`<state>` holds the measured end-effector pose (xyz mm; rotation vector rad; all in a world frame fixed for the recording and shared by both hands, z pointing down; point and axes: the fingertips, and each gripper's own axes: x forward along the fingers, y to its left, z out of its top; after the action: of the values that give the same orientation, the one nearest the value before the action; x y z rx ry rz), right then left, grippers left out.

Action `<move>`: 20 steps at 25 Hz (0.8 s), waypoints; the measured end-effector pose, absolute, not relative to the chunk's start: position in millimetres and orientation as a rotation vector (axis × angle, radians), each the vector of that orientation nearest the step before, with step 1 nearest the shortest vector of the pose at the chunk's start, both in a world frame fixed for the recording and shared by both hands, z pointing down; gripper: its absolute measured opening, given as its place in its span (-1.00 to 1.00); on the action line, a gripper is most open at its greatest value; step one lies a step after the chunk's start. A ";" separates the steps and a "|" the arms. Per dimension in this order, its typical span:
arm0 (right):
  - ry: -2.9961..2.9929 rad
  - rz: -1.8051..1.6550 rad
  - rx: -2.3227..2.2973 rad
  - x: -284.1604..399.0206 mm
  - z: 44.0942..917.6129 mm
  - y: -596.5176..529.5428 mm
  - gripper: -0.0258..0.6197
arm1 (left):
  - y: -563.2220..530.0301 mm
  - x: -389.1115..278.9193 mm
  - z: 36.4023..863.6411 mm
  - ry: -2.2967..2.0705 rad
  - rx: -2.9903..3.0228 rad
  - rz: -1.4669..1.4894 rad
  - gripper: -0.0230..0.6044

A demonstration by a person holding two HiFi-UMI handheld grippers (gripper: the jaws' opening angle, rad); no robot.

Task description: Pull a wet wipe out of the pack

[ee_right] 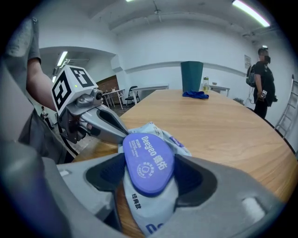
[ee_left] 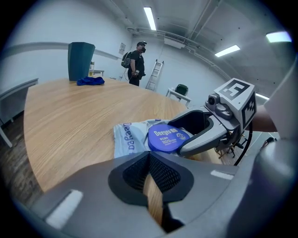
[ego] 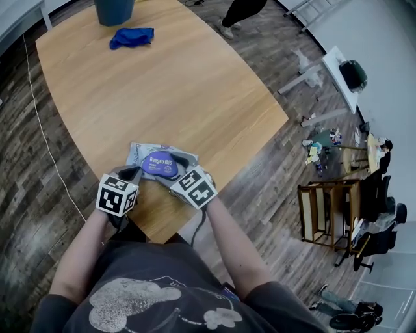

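The wet wipe pack (ego: 144, 156), pale blue-grey with an oval blue lid (ego: 160, 164), lies near the front edge of the wooden table (ego: 169, 84). My right gripper (ego: 174, 170) comes at it from the right. In the right gripper view the jaws sit on either side of the lid (ee_right: 148, 160), pressing the pack (ee_right: 149, 209) between them. My left gripper (ego: 133, 173) is at the pack's left near corner, shut and empty. In the left gripper view only bare wood shows at its tips (ee_left: 150, 160), with the pack (ee_left: 128, 139) just beyond. The lid is closed.
A teal bin (ego: 114, 10) and a crumpled blue cloth (ego: 132, 36) are at the table's far end. A person (ee_left: 136, 62) stands beyond it. A wooden shelf cart (ego: 325, 211) and chairs are on the floor at the right. A cable (ego: 45, 143) runs along the floor at left.
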<state>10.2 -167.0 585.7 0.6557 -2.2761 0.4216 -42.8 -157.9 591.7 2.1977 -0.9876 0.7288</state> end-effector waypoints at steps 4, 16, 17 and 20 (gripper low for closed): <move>-2.275 0.460 0.639 10.8 584.4 -166.8 0.08 | -157.3 -42.4 591.1 -0.977 2.200 0.724 -0.87; -2.243 0.347 0.720 13.3 579.7 -165.7 0.08 | -156.3 -40.3 593.7 -0.964 2.203 0.756 -0.87; -2.230 0.292 0.742 13.6 577.7 -166.1 0.08 | -156.2 -39.9 593.8 -0.965 2.213 0.766 -0.87; -2.218 0.163 0.805 14.9 566.3 -166.6 0.08 | -155.5 -39.4 594.3 -0.978 2.243 0.787 -0.87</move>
<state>14.9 -166.6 566.3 0.8055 -2.2183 0.1635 -39.4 -155.5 594.3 2.2427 -0.9785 0.7874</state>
